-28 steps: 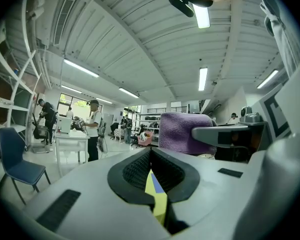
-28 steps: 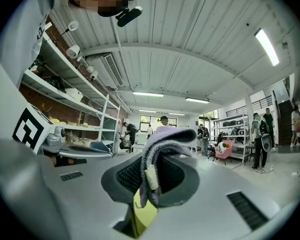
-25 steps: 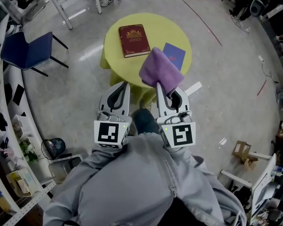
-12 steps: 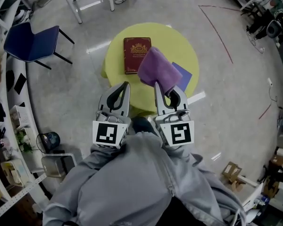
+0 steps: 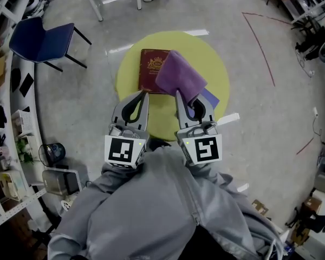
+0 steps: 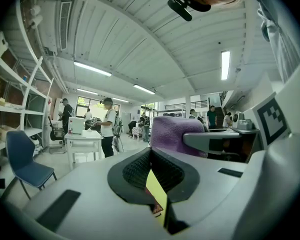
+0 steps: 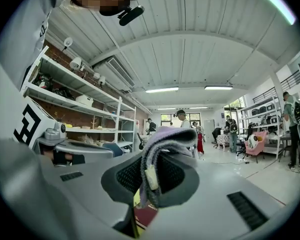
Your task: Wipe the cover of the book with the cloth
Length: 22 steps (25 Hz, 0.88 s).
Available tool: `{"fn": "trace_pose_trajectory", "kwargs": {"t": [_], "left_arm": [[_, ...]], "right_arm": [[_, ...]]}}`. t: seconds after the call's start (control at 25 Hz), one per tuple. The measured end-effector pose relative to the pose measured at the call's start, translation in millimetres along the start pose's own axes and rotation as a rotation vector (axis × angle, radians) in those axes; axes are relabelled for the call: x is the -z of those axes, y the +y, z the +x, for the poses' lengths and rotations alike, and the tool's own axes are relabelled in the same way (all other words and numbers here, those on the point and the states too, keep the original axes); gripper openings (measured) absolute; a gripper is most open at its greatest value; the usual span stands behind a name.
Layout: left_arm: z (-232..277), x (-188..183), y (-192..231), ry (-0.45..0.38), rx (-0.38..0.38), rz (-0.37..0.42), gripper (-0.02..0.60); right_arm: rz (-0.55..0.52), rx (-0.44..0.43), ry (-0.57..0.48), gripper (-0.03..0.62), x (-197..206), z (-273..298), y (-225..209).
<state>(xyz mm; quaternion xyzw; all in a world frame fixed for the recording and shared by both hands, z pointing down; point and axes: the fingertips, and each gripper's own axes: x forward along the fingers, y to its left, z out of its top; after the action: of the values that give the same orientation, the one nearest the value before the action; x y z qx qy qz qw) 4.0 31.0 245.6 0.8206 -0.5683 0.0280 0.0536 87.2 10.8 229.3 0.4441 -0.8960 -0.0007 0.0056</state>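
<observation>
Book [image 5: 151, 69], maroon with a gilt crest, now sits near the middle of the head view on the round yellow table [image 5: 222, 64]. A second ago it lay higher in the frame and clear of the cloth. We have closed in: the purple cloth [image 5: 180, 77] now overlaps the book's right edge in the picture, though we cannot tell whether it touches the cover or hangs above it. We judge the wiping is about to begin, not yet under way.

Our right gripper [image 5: 188, 103] is clamped tight on a lower corner of the cloth, and the book lies just up and left of that claw. Our left gripper [image 5: 142, 97] has its jaws together with nothing between them, its tips just below the book's lower edge. A blue booklet [image 5: 211, 97] peeks out at the cloth's lower right.
</observation>
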Motion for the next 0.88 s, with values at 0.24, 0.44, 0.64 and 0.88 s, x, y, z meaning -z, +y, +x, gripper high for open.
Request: {"fn": "trace_pose_trajectory", "kwargs": {"t": [0.24,0.44,0.64,0.88], "left_arm": [[8.2,0.7,-1.7,0.009,-0.015,0.004,0.017],[14.6,6.7,5.1,0.02,-0.017,-0.005,0.017],[23.2,15.0,7.5,0.034,0.017,-0.017,0.017],[44.2,27.4,26.3,0.079,0.055,-0.03,0.017]], "right_arm": [[0.012,-0.035,0.024,0.063,4.1,10.7,-6.4],[0.012,-0.045,0.011,0.063,4.3,18.3,-7.6],[0.005,-0.043,0.023,0.063,9.7,25.4,-5.5],[0.005,-0.026,0.055,0.063,24.5,53.0,-9.3]]}}
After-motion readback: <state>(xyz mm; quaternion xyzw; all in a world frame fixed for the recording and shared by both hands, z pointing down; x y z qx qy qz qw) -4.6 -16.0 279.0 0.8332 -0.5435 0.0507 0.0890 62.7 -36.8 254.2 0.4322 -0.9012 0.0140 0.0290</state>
